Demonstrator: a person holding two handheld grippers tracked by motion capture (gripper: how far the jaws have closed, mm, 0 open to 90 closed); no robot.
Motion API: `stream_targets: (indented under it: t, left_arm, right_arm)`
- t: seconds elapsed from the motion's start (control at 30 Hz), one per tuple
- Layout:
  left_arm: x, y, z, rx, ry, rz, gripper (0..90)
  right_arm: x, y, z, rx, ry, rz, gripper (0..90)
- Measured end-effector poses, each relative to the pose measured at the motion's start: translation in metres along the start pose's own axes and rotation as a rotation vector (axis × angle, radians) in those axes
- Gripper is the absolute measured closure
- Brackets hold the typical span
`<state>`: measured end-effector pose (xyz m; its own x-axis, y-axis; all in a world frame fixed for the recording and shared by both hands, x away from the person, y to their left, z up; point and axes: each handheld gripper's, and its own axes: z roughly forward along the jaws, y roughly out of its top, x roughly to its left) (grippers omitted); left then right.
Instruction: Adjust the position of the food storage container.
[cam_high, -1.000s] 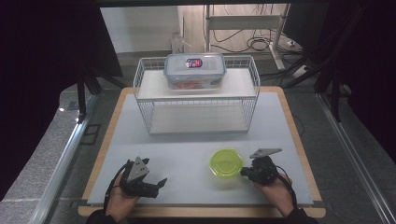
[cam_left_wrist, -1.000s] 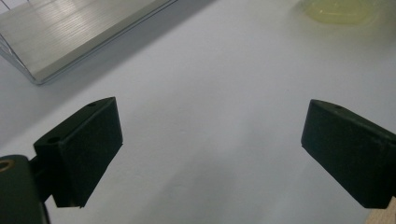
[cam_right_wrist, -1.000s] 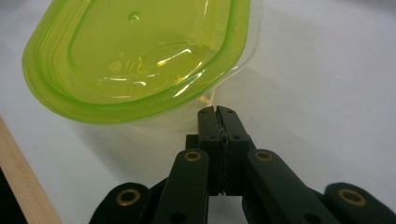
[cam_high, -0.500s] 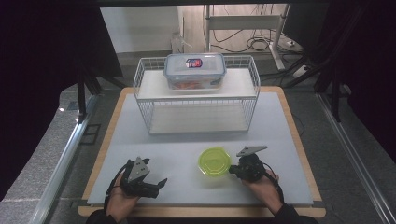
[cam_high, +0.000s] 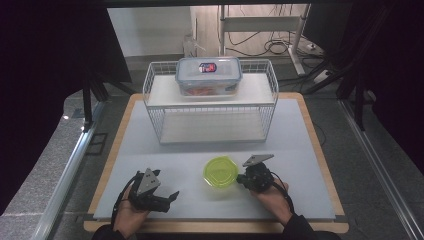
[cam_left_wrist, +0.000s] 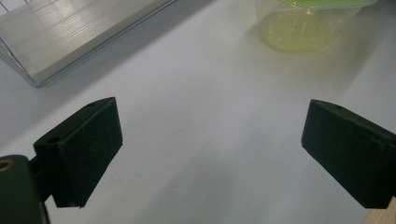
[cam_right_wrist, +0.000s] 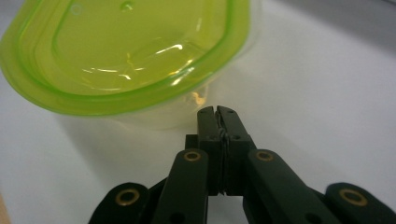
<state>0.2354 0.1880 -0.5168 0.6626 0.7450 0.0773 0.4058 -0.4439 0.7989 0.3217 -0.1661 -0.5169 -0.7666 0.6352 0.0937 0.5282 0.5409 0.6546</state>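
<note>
Sitting on the white table mat, the green tub is near the front edge, a bit right of the middle. It is a see-through tub with a bright green lid, and nothing can be seen inside it.

The right gripper is just beside the tub, on its right side. From that gripper, the tub lies straight ahead and a little to the left. In the right gripper view, the two black jaws of the right gripper are pressed together with nothing between them. Their tips sit right under the lid's edge, at the tub's side wall. It looks like this gripper is pushing the tub sideways, not picking it up.

The left gripper rests on the mat, well apart from the tub. Its jaws are spread wide and hold nothing. It points toward the tub, which shows at the top of the left gripper view. The right hand is much nearer.

The tub is nearly round, so it has no long side to line up with.

Behind, a white wire rack holds a clear box with a blue-edged lid on its top shelf. Something orange-red is inside.
</note>
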Motion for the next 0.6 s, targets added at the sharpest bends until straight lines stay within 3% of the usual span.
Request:
stream_targets:
  t: [0.37, 0.6]
  left_arm:
    - [0.0, 0.0, 0.001, 0.002, -0.005, 0.003, 5.1]
    - [0.0, -0.001, 0.001, 0.003, -0.006, 0.005, 5.0]
  right_arm:
    - [-0.013, -0.004, -0.024, -0.064, -0.08, -0.006, 68.4]
    - [-0.016, -0.008, -0.032, -0.067, -0.09, -0.014, 50.3]
